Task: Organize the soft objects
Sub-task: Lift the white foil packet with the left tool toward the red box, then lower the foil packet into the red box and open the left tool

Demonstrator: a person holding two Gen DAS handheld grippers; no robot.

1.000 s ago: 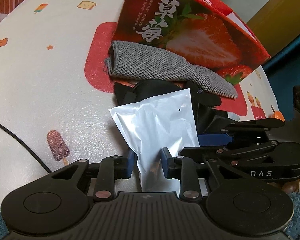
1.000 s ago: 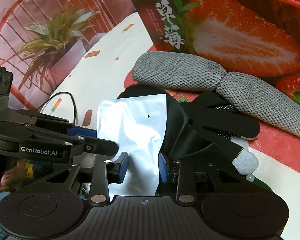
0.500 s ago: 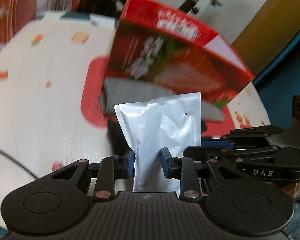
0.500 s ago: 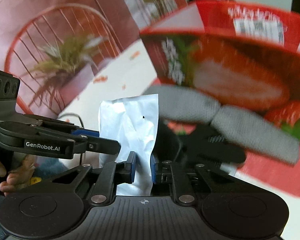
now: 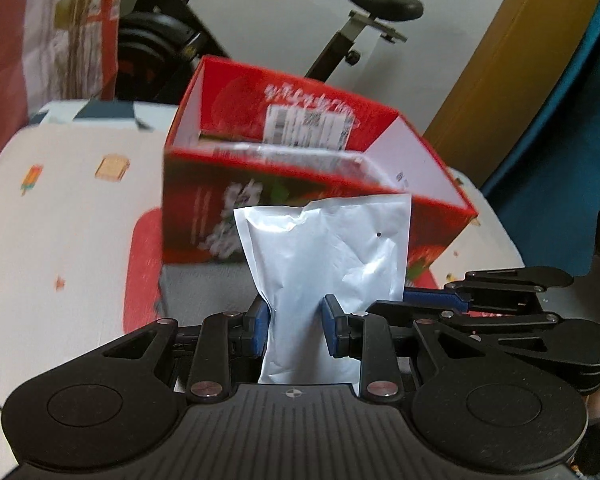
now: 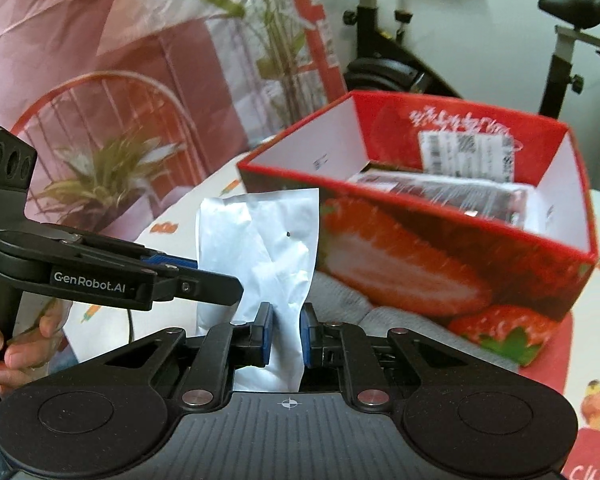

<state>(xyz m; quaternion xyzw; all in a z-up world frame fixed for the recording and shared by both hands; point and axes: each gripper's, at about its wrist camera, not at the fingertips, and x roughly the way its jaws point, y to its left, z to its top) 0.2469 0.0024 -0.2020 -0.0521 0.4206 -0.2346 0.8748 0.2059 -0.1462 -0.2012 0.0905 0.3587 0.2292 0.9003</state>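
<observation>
A home: an exercise bike (image 5: 380, 20) behind a table with a cartoon-print cloth (image 5: 60, 220).

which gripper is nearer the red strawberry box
Neither clearly: the left gripper and right gripper both clamp the white pouch side by side, just short of the box.

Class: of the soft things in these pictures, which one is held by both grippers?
The white pouch: left gripper and right gripper both pinch it; the grey cloth lies untouched.
</observation>
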